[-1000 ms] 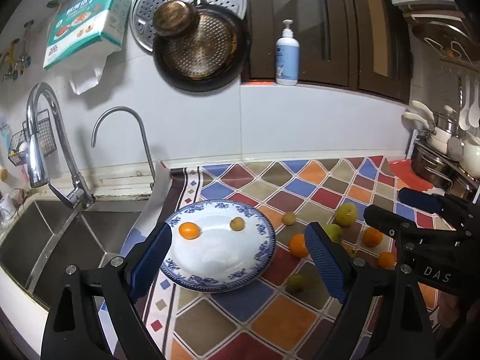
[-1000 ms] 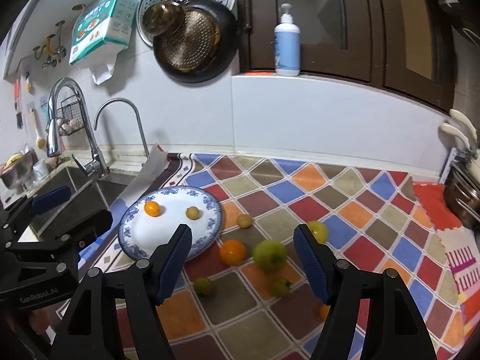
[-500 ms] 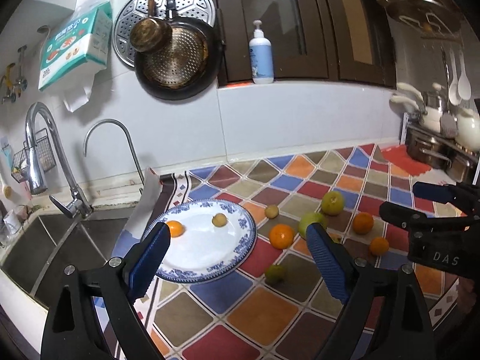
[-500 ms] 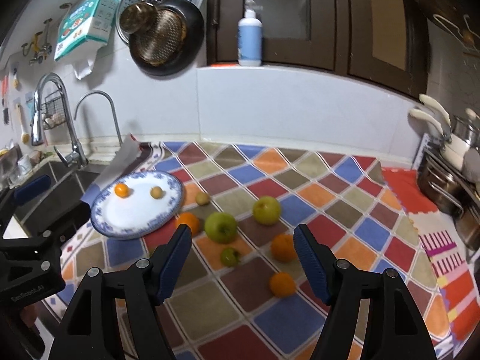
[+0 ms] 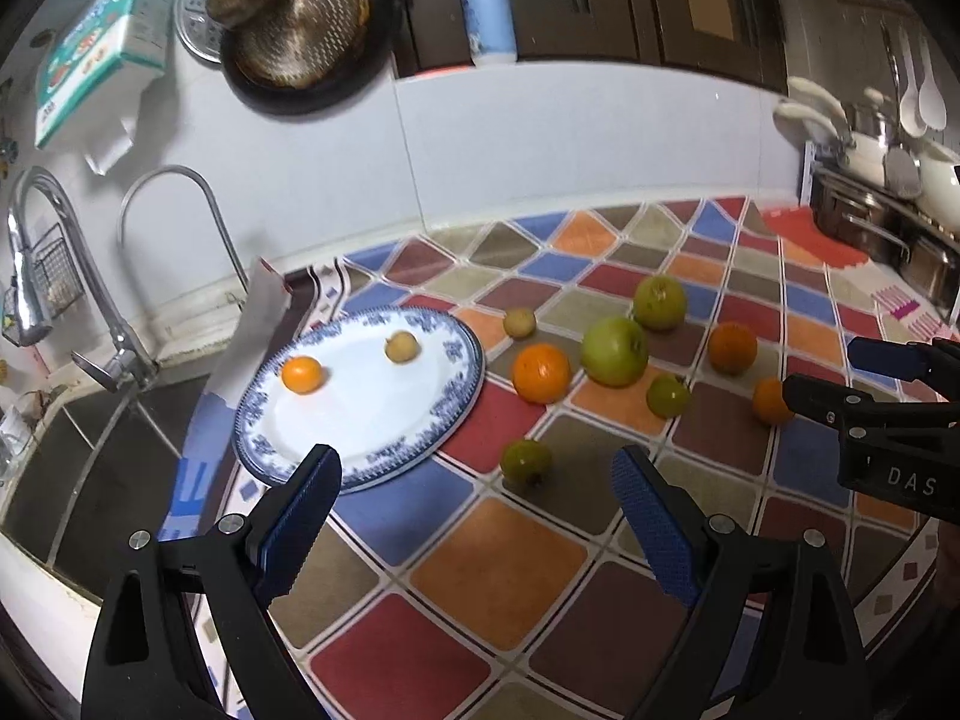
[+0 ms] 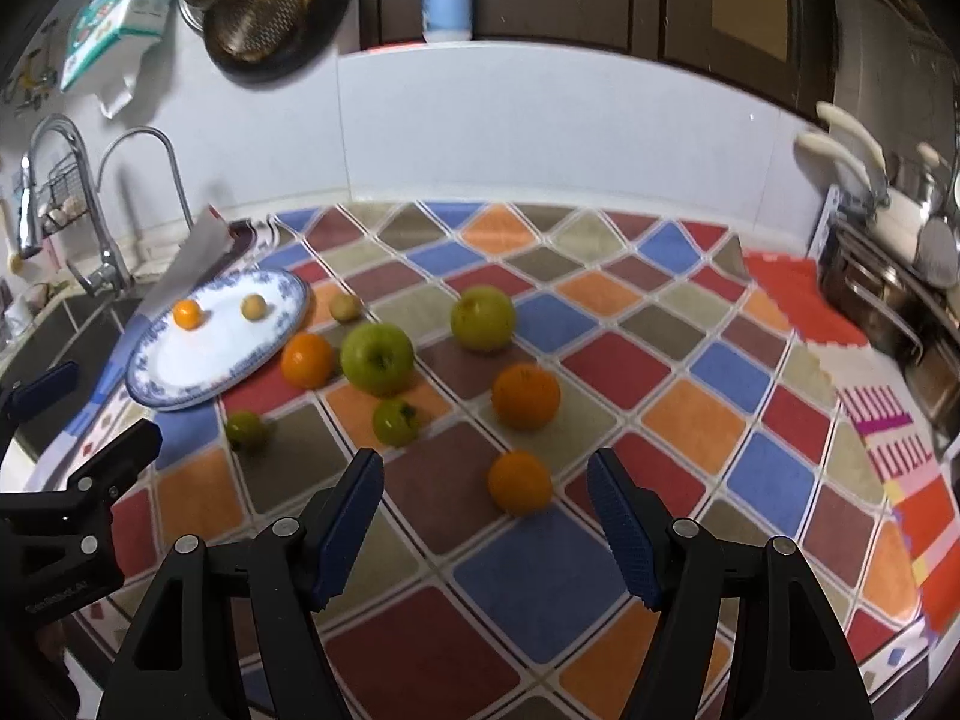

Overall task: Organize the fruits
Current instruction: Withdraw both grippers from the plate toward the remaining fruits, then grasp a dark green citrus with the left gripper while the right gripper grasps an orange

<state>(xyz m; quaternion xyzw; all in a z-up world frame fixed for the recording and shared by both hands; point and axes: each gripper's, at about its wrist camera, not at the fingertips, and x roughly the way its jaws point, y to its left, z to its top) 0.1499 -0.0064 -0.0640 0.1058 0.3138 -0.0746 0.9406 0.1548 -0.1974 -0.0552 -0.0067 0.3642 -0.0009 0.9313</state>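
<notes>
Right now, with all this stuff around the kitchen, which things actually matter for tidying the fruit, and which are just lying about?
For the job:
- blue-rimmed plate, already holding two small fruits
- oranges and green apples loose on the cloth
- both open claws: left claw, right claw

Just lying about:
- hanging pan
- soap bottle
- taps
- pots at the right

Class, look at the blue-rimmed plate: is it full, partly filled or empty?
Partly filled. The plate holds only a small orange and a small yellowish fruit; most of its white surface is bare.
</notes>
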